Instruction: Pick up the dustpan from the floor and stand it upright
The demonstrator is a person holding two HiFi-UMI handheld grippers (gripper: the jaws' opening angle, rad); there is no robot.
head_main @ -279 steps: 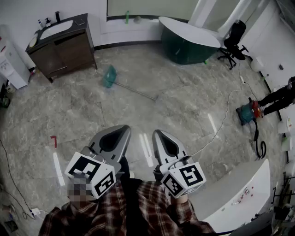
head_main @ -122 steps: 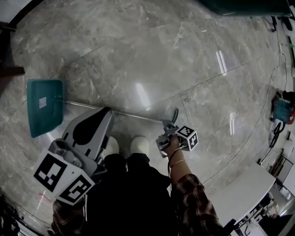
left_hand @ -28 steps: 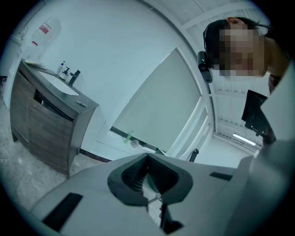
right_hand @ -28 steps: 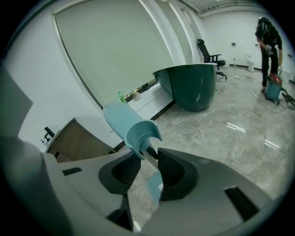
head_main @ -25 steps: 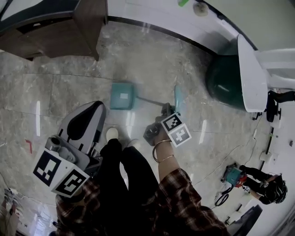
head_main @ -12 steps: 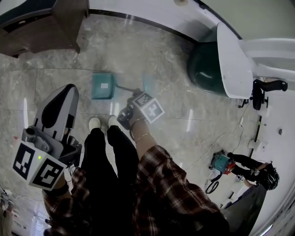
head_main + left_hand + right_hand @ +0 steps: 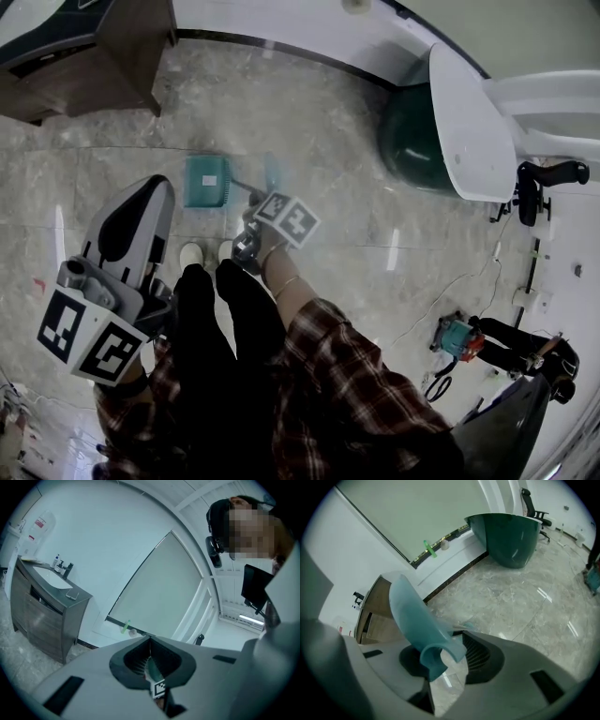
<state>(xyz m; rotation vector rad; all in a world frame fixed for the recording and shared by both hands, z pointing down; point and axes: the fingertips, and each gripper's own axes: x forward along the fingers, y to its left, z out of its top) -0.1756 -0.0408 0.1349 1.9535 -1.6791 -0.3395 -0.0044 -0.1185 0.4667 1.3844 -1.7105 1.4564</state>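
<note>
The floor (image 7: 375,187) was pale marble, and I stood on it with a wooden cabinet (image 7: 94,56) ahead at the left. The dustpan (image 7: 206,180) was just in front of my shoes (image 7: 192,253), with its teal pan down on the floor. Its long axis was no more flat. The handle (image 7: 412,616) rose from the pan steeply toward the right gripper (image 7: 440,651), and in the head view it looked very short, so I judged it nearly vertical with a small lean to my right side.

The right gripper was above the pan and pointed steeply down at it. Its jaws had just been opening. The teal end of the handle was between them, close against the one jaw, and bare floor showed between it and the other jaw, so I judged the grip as loosened and no more pressing.

The left gripper (image 7: 150,639) was raised at my left, well apart from the dustpan, with its jaws together on nothing. The right hand was clearly the nearer one. The coming move depended on this lean: if the handle was not balanced over the pan, it could fall to the side when the jaws left it.
</note>
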